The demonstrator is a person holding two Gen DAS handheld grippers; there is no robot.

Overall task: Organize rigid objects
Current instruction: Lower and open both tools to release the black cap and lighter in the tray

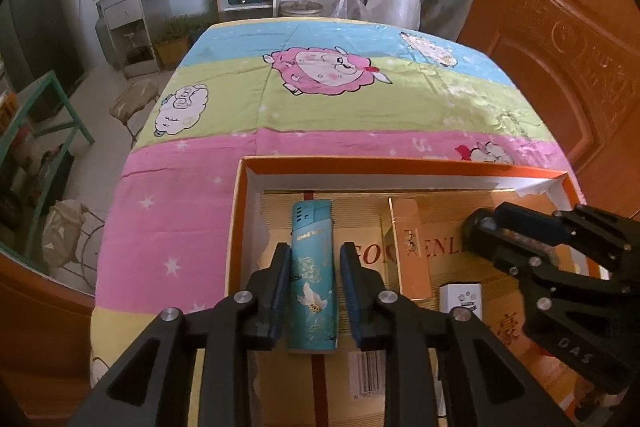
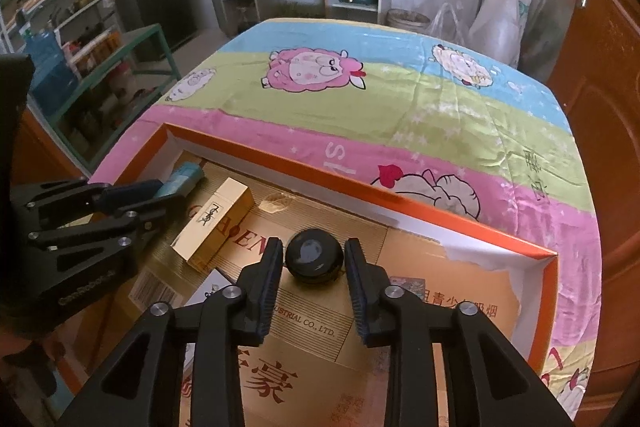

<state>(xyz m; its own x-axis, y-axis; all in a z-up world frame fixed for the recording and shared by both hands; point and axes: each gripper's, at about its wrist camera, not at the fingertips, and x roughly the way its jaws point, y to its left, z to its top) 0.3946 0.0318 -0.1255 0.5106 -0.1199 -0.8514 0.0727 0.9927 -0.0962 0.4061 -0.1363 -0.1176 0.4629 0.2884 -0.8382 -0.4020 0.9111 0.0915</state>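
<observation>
Inside the orange box [image 1: 400,165] we see our left gripper [image 1: 315,281] flanking a teal lighter [image 1: 313,279], pads slightly apart from it. Our right gripper [image 2: 314,281] brackets a black round jar [image 2: 314,254], gaps visible. Beside them lies a gold pack [image 2: 214,223], its lettering unreadable; arms partly hide the box floor.

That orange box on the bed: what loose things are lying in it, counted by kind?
Teal lighter: 1
Gold packet: 1
Black round jar: 1
Small white box: 1
Total: 4 in the orange box
</observation>
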